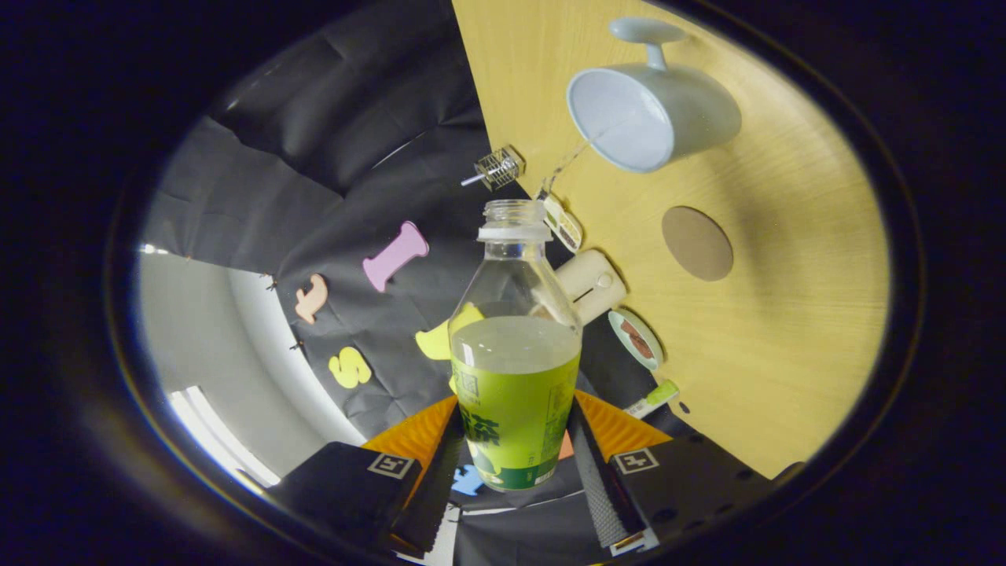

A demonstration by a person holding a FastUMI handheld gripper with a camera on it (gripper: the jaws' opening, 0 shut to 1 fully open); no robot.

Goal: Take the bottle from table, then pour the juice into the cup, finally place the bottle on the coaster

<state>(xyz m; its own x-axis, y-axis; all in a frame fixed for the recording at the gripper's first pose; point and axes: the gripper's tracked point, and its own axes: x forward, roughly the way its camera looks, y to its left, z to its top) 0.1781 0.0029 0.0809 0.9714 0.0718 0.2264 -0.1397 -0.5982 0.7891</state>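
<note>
Jaws (515, 464) clamped on the juice bottle (515, 369), both fingers pressing its labelled lower body; bottle cap off, open neck pointing forward, juice level around the top of the label. View is rolled, so the wooden worktop (786, 354) runs up one side and the bottle looks lifted clear of it. Pale blue mug (652, 118) sits on the worktop beyond the bottle mouth, well apart, opening visible, looks empty. Round brown coaster (697, 243) lies between mug and fingers, bare. Likely step: carrying bottle to mug, pour not yet started. Risks: open neck spills on the worktop if tilted before the mouth is over the mug rim; smooth label could slip in the grip as weight shifts; small clutter at the worktop edge near the bottle could get knocked.
</note>
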